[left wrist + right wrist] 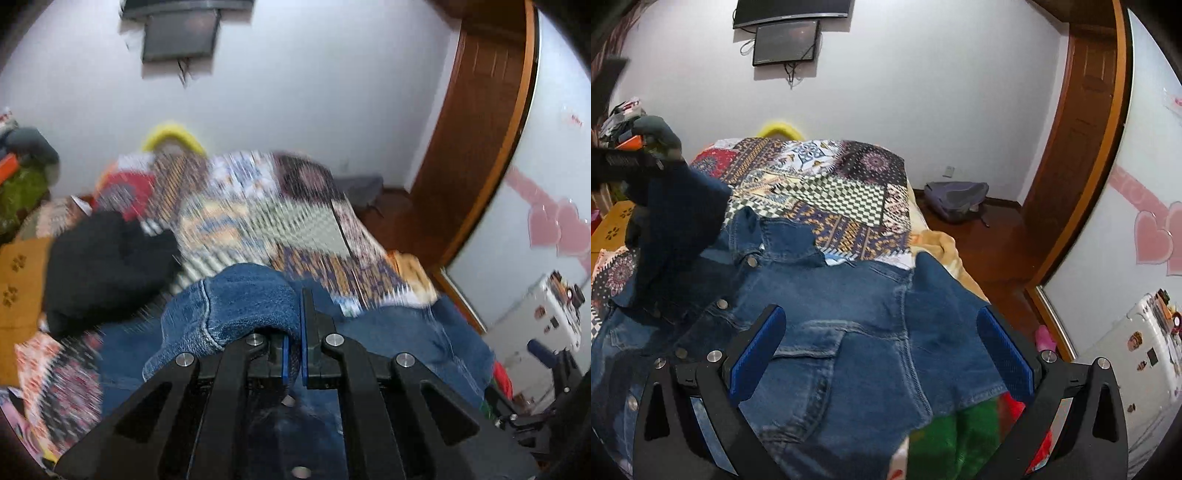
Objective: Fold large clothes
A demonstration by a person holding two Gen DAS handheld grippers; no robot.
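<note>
A blue denim jacket [849, 295] lies spread, front up, on the bed. In the left wrist view my left gripper [295, 332] is shut on a fold of the denim [236, 302], which drapes over its left finger; the picture is blurred. In the right wrist view that left gripper [624, 162] shows at the upper left, holding a dark part of the jacket [676, 221] lifted above the rest. My right gripper [881, 312] hovers open over the jacket's right half, with nothing between its blue pads [757, 354].
A patchwork quilt [842, 184] covers the bed. A black garment [107, 258] lies at the left. Green and red clothes [953, 435] sit under the jacket's near edge. A backpack [955, 199] lies on the wooden floor by the door [1082, 129].
</note>
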